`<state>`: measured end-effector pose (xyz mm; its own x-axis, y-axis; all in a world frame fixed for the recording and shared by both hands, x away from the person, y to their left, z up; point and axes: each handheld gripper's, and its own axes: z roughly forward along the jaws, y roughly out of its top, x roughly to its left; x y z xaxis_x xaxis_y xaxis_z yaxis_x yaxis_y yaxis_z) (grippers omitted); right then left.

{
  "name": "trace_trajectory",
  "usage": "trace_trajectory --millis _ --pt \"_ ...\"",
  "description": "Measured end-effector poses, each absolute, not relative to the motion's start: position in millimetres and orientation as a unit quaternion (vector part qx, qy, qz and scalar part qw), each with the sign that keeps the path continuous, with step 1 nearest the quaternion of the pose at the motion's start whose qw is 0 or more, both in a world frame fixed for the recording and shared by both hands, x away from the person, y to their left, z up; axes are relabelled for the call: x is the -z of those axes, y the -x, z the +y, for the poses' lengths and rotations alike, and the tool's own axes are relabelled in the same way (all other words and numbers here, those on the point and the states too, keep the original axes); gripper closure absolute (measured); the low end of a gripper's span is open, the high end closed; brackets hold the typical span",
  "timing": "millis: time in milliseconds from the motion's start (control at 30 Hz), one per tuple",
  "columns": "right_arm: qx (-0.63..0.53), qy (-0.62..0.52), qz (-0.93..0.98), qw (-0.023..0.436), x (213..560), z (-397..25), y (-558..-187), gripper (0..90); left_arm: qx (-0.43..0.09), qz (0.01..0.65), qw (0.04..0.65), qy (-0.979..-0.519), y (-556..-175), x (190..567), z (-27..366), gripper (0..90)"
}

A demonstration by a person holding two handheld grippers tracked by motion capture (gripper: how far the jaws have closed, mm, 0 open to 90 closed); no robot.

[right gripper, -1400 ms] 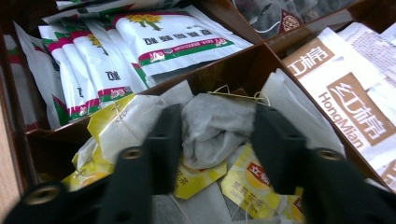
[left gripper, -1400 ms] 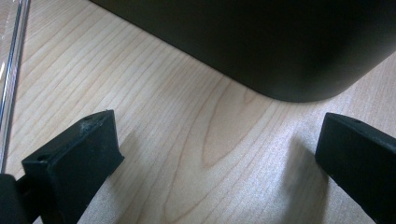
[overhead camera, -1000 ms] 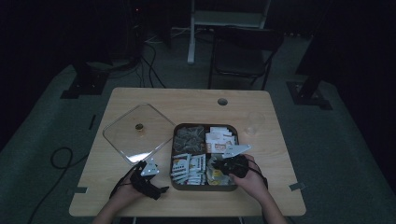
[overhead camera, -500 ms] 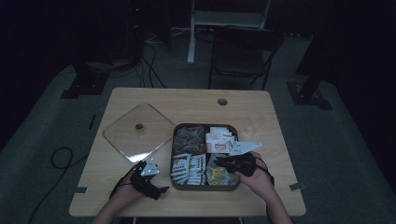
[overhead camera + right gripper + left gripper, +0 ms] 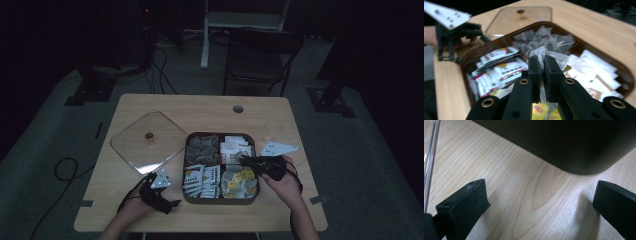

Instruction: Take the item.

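One wooden table point(image 5: 150, 210), one dark sectioned tray point(image 5: 187, 196) with four compartments, one clear lid point(image 5: 130, 150), two hand-held grippers, the left point(image 5: 172, 204) and the right point(image 5: 243, 160), and one clear packet point(image 5: 541, 53) between the right gripper's fingers

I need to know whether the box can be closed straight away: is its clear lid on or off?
Off. The clear lid lies flat on the table left of the box, whose compartments are uncovered.

Dim lab or studio, stands point(image 5: 92, 87), floor cables point(image 5: 161, 75), folding chair point(image 5: 260, 55)
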<state>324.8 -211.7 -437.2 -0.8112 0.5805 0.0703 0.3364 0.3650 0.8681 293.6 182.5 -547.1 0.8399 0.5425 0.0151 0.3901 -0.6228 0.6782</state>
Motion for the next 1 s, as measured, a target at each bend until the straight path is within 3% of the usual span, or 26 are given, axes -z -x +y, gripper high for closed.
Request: trace_trajectory --millis 1000 --pt "-0.509 -0.370 0.746 0.216 414 -276 -388 85.4 -0.110 0.261 0.346 -0.894 -294 547 183 0.3"
